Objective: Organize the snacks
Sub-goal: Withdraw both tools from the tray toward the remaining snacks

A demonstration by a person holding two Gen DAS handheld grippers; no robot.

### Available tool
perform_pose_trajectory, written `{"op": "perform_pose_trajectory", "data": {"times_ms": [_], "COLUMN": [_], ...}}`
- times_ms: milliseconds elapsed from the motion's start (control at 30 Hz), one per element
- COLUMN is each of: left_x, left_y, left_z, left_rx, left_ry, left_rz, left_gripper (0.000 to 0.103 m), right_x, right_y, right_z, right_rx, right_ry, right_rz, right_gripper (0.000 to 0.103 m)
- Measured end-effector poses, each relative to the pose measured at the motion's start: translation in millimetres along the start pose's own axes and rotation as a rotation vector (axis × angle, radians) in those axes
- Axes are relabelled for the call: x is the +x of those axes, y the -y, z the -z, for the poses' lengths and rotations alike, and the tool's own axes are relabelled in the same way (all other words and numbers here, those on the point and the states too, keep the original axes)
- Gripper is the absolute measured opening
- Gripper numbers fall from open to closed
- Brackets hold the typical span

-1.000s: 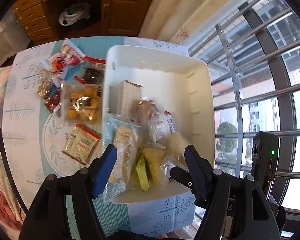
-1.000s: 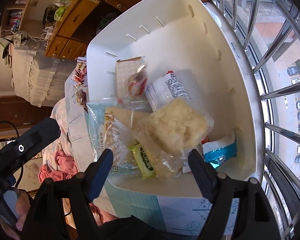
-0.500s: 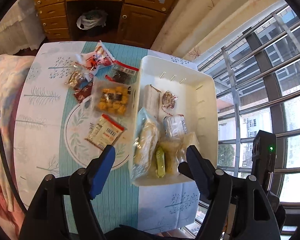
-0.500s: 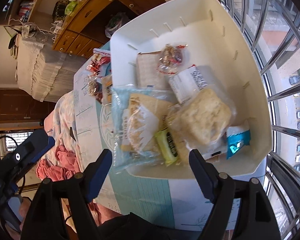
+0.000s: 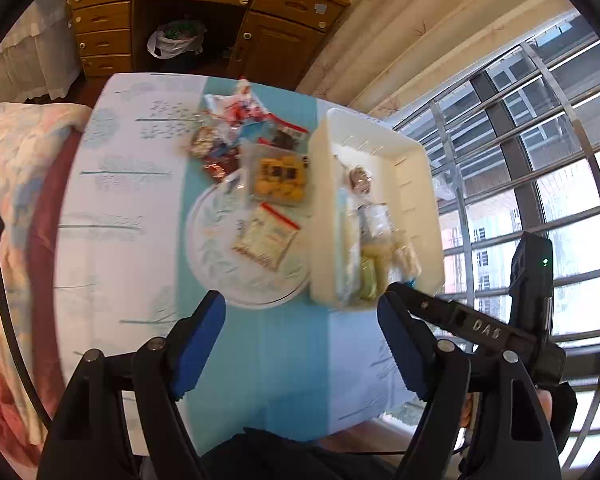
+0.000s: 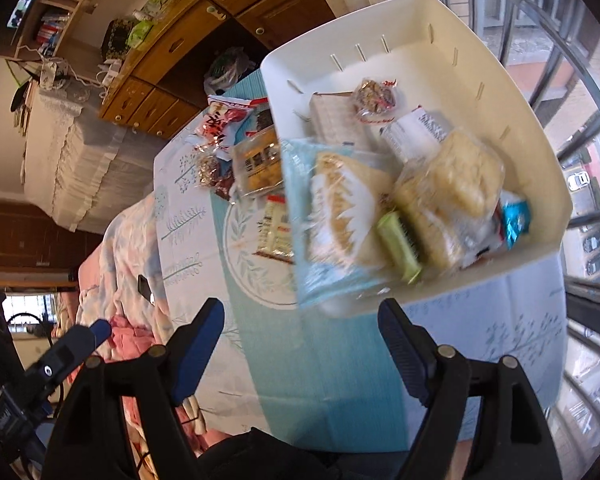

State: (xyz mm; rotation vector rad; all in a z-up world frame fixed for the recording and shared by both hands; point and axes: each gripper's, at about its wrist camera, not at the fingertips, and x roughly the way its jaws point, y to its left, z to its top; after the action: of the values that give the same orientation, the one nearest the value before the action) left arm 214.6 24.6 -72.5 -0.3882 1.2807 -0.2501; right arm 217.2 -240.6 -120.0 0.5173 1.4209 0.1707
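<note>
A white bin (image 5: 418, 184) (image 6: 540, 128) on the table holds several snack packets, among them a pale rice cake bag (image 6: 452, 188), a large blue-edged bag (image 6: 336, 220) and a green bar (image 6: 400, 248). Loose snacks lie left of it: a clear tub of yellow biscuits (image 5: 280, 178), a red-topped sachet (image 5: 266, 238) and a red and white bag (image 5: 240, 106). My left gripper (image 5: 300, 344) is open and empty, above the table's near part. My right gripper (image 6: 300, 348) is open and empty, just short of the bin's near wall.
The table has a blue and white cloth (image 5: 132, 200) with a round leaf print. A wooden cabinet (image 5: 204, 12) stands beyond it. A barred window (image 5: 540, 160) is on the right. A bed with a pink quilt (image 5: 4, 200) is on the left.
Both grippers have drawn back and up from the bin, so more of the table shows. Both stay open and empty. The snacks have not moved.
</note>
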Motion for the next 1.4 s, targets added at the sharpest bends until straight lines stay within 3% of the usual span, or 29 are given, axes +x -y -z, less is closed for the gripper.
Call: {"op": "perform_pose_trajectory", "data": {"times_ms": [433, 733, 900, 1033, 1400], "left_x": [-50, -35, -11, 12, 78], "left_y": [-113, -164, -172, -172, -154], "left_z": [13, 0, -13, -31, -103], "left_rx": [0.068, 0.016, 0.026, 0.063, 0.152], "left_ry": [-0.045, -0.097, -0.124, -0.136, -0.166], "left_rz": [-0.026, -0.065, -0.105, -0.141, -0.175], "left_gripper": [0.079, 0.080, 0.086, 0.086, 0.086], "right_x": [27, 73, 96, 107, 127], "right_y": [-69, -91, -89, -81, -78], "right_z": [71, 100, 107, 106, 86], "right_rx": [0.132, 0.178, 0.194, 0.229, 0.276], "right_ry": [0.084, 0.014, -0.021, 0.007, 0.244], "right_rz": [-0.006, 0.037, 0.058, 0.069, 0.111], "right_gripper": [0.084, 0.084, 0.084, 0.084, 0.084]}}
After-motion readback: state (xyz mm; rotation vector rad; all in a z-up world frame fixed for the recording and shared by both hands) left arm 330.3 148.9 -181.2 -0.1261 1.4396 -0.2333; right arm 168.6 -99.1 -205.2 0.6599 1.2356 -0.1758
